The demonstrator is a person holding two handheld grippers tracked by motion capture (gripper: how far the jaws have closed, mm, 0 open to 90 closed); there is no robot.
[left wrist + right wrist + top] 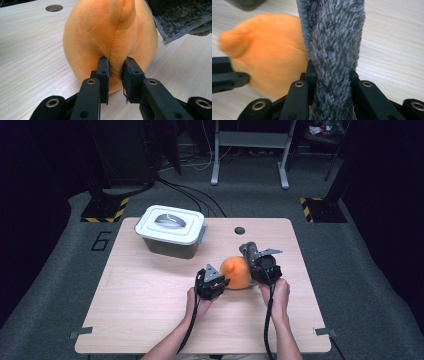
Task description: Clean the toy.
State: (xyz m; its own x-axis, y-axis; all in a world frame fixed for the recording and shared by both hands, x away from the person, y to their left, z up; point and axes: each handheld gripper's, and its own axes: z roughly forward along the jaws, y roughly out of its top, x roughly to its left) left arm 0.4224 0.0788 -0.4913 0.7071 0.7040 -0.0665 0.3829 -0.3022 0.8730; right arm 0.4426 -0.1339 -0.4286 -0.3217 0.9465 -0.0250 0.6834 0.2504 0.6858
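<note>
Orange plush toy (110, 42) is sitting pinched by left gripper (115, 75); right gripper (332, 77), clamping grey fuzzy cloth (334, 37), is hovering beside it.

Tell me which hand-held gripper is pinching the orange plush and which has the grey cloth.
The left hand-held gripper pinches a fold of the orange plush. The right hand-held gripper is clamped on the fuzzy grey cloth, beside the plush.
</note>
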